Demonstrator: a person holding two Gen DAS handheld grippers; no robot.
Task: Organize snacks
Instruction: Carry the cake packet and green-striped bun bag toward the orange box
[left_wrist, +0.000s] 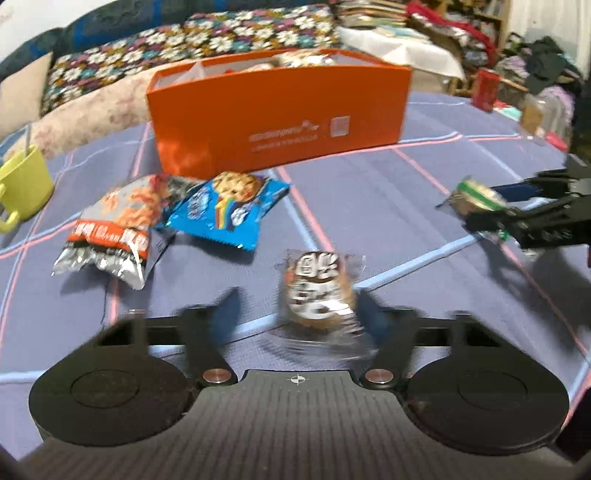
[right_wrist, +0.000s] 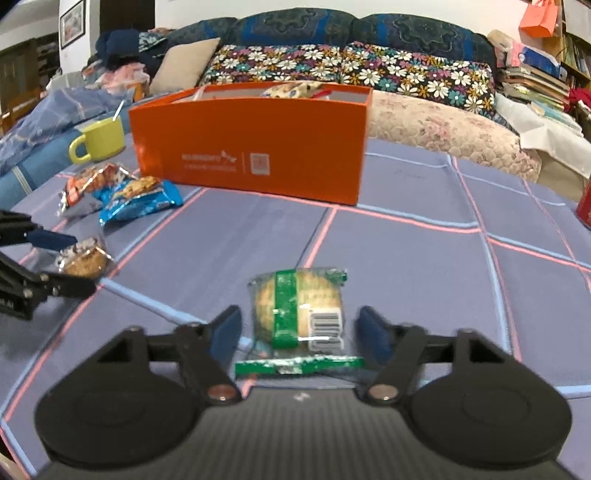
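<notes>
An orange box (left_wrist: 280, 122) with snacks inside stands at the far side of the blue checked cloth; it also shows in the right wrist view (right_wrist: 251, 144). My left gripper (left_wrist: 299, 299) is open around a brown-and-silver wrapped cookie (left_wrist: 317, 295), also in the right wrist view (right_wrist: 83, 260). My right gripper (right_wrist: 299, 321) is open around a green-striped wrapped cookie (right_wrist: 299, 310), seen at the right of the left wrist view (left_wrist: 476, 195). A blue cookie bag (left_wrist: 229, 206) and an orange-silver snack bag (left_wrist: 118, 229) lie left of the box's front.
A yellow-green mug (left_wrist: 22, 188) with a spoon stands at the left edge of the cloth. A red can (left_wrist: 485, 88) stands at the far right. A sofa with floral cushions (right_wrist: 332, 70) lies behind the box. Clutter fills the right background.
</notes>
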